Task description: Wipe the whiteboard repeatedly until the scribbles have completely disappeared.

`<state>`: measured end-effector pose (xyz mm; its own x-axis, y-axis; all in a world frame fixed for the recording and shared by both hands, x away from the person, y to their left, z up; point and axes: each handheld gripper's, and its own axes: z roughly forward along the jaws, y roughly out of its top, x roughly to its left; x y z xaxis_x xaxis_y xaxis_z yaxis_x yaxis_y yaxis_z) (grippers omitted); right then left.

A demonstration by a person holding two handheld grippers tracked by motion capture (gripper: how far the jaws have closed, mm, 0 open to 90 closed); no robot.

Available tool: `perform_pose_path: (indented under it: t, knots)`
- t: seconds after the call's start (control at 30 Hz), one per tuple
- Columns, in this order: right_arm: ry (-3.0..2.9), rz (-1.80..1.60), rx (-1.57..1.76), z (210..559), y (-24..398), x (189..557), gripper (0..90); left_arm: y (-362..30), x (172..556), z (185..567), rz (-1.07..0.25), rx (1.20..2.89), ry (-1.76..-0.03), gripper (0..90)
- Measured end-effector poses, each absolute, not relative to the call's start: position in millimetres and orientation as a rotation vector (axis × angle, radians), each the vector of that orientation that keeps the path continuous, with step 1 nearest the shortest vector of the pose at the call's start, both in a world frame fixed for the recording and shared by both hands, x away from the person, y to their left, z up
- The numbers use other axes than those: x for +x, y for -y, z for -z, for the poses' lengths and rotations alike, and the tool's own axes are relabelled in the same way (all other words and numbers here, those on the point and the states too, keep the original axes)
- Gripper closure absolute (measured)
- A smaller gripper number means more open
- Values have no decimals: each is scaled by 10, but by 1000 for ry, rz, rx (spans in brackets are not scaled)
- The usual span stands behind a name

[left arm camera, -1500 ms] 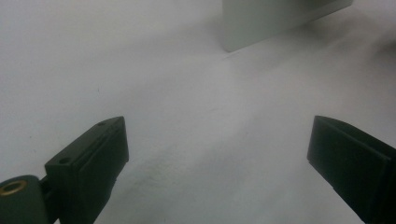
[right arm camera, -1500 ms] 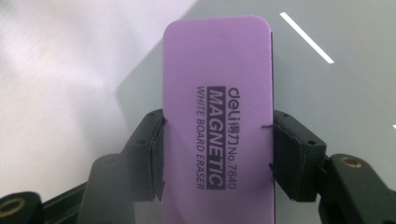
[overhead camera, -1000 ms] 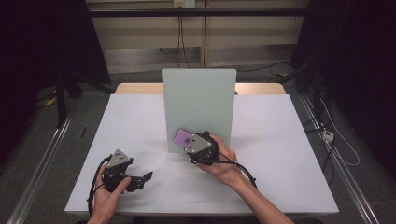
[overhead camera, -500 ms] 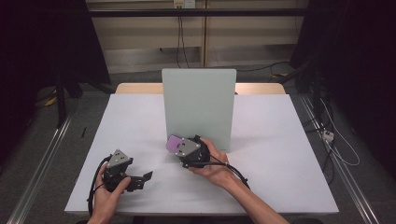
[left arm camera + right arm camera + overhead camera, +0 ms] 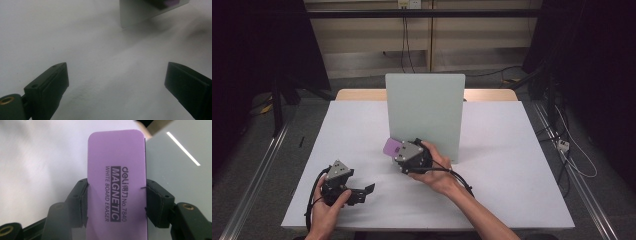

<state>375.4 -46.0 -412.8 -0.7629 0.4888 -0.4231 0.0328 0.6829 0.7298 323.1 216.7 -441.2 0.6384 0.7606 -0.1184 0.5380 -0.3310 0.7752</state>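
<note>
- While we are looking from the near edge of the table, we are seeing the left gripper (image 5: 362, 192) resting low on the white cloth-covered table (image 5: 522, 170), held in the person's left hand (image 5: 328, 210) at the front left.
- We are finding its jaws standing wide apart in the left gripper view, with bare white cloth between them and nothing in their grasp.
- Moving a little farther in, we are seeing the person's right hand (image 5: 437, 172) carrying the right gripper (image 5: 398, 150) near the middle of the table, its forearm coming in from the bottom right.
- We are watching that gripper clamping a flat purple rectangular whiteboard eraser with rounded corners (image 5: 116, 170), one black jaw pressing on each long side, so the tool is closed about as far as the eraser's width is allowing.
- We are reading dark print on the eraser's face in the right gripper view, running lengthwise along it.
- In the high view we are seeing the eraser (image 5: 392, 147) sticking out to the left of the gripper, just in front of the board's lower left corner; whether it is touching the board we cannot tell.
- Farthest back, we are seeing an upright pale grey-green rectangular whiteboard panel (image 5: 424, 112) standing on the table behind the right gripper.
</note>
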Motion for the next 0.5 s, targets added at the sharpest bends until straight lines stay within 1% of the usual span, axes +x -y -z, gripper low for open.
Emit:
perform_pose_path:
  t: [0.2,0.5]
  knots:
    - [-2202,-1031,453,3860,647,3835,417,-2159,3236,4410,-340,2036,-999,55]
    - [-2197,-963,372,4029,470,3781,417,-2163,3234,4411,-340,2035,-1006,55]
